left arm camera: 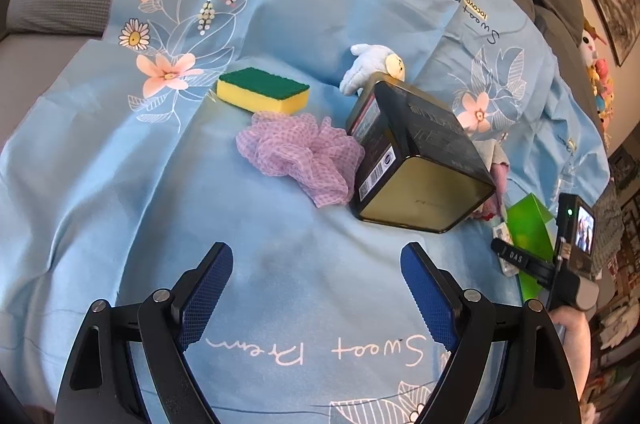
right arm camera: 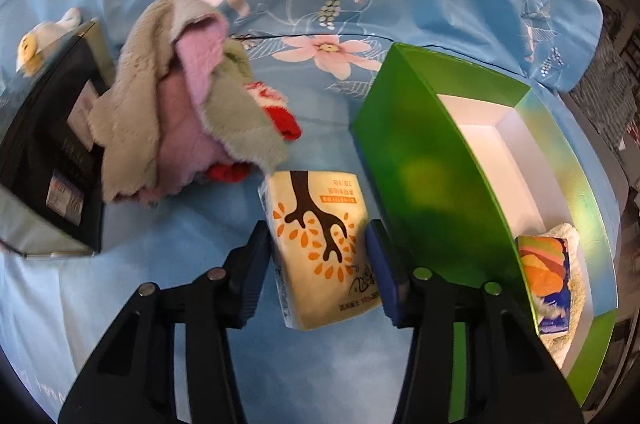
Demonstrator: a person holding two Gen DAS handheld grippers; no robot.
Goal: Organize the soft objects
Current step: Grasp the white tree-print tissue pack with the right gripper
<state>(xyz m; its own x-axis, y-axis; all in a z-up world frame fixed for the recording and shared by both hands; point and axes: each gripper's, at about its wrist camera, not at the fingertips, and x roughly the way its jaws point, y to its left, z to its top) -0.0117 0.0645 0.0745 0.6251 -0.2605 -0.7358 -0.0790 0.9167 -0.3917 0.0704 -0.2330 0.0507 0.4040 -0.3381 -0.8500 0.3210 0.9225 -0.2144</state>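
Surface: a bed covered with a light blue floral sheet, white script printed on it.

Left wrist view, left to right. Yellow sponge with green scouring top lies flat on the sheet. Just in front of it, a lilac mesh bath pouf, its right edge against the black and gold tin box, which lies tipped over with one corner raised. Behind the tin, a small pale blue plush toy with a yellow face. At the right edge, part of the green box and the other handheld unit with a person's hand under it. Left gripper: jaws wide apart, nothing between them, only bare sheet in front.

Right wrist view, left to right. The tin box again at far left, plush toy peeking behind it. Next, a heap of soft cloths, grey-green and pink, draped partly over the tin; red and white fabric shows under the heap's right side. Centre: a cream tissue pack printed with a brown tree and orange leaves, lying on the sheet. Right gripper: jaws narrowed around the pack, one blue pad at each long side; contact looks close on both sides but firm pressing cannot be confirmed. Right: open green box with white interior, just beside the pack. Inside its near end, a colourful small pack on a white fluffy cloth.
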